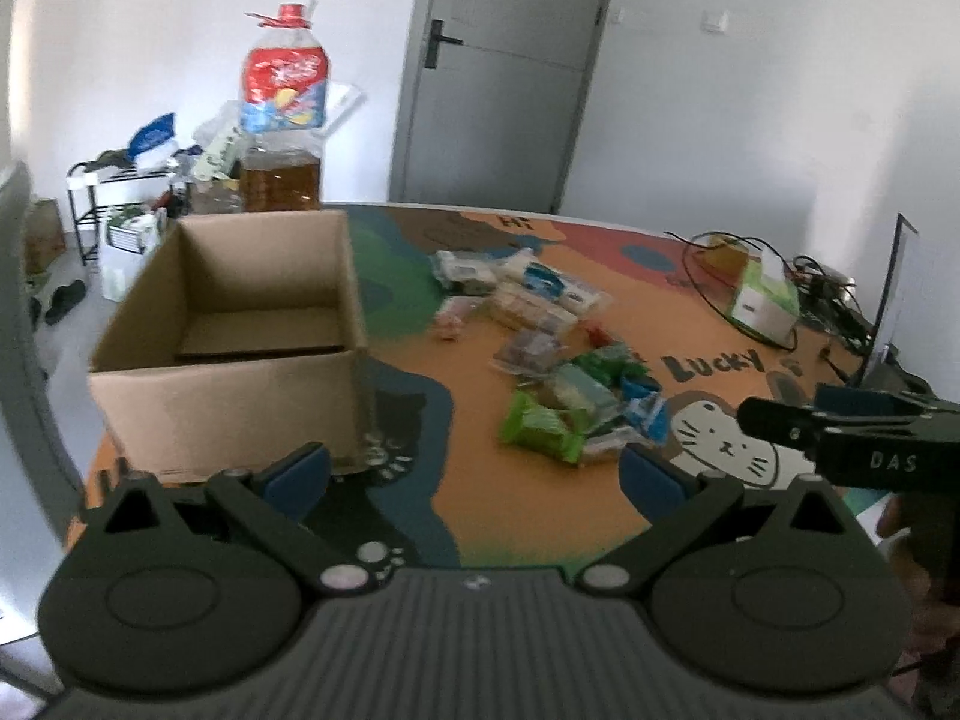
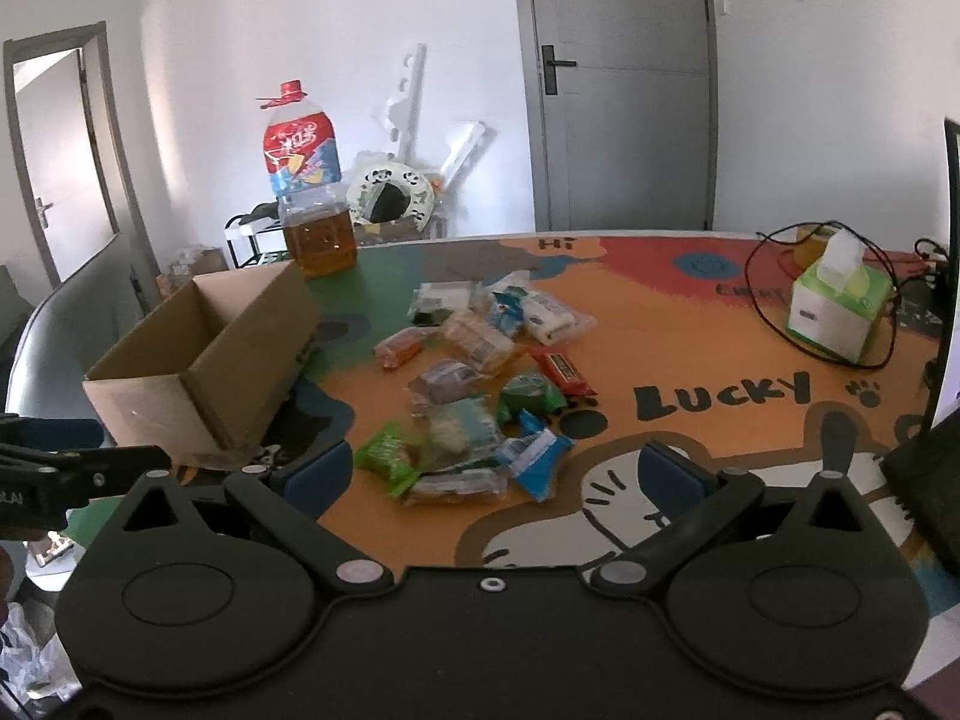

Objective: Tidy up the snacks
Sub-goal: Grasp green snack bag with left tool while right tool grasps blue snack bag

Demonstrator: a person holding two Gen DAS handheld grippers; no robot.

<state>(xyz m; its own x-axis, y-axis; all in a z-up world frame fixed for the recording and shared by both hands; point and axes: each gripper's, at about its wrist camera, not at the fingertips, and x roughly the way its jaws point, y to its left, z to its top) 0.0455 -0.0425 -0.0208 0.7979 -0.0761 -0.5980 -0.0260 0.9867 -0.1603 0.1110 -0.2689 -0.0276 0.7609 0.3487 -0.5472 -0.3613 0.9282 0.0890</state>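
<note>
An open, empty cardboard box [image 1: 240,336] stands at the table's left; it also shows in the right wrist view [image 2: 204,360]. A pile of wrapped snacks [image 1: 558,360] lies to its right, spread over the middle of the table [image 2: 474,384]. A green packet [image 2: 390,459] lies nearest my right gripper. My left gripper [image 1: 474,474] is open and empty, above the table's near edge between box and pile. My right gripper [image 2: 498,474] is open and empty, just short of the pile. Each gripper shows at the edge of the other's view.
A large oil bottle [image 2: 309,192] with a red cap stands behind the box. A tissue box [image 2: 840,315] ringed by black cables sits at the right. A dark monitor edge [image 2: 948,276] stands at the far right. The table [image 2: 690,348] has a colourful cartoon mat.
</note>
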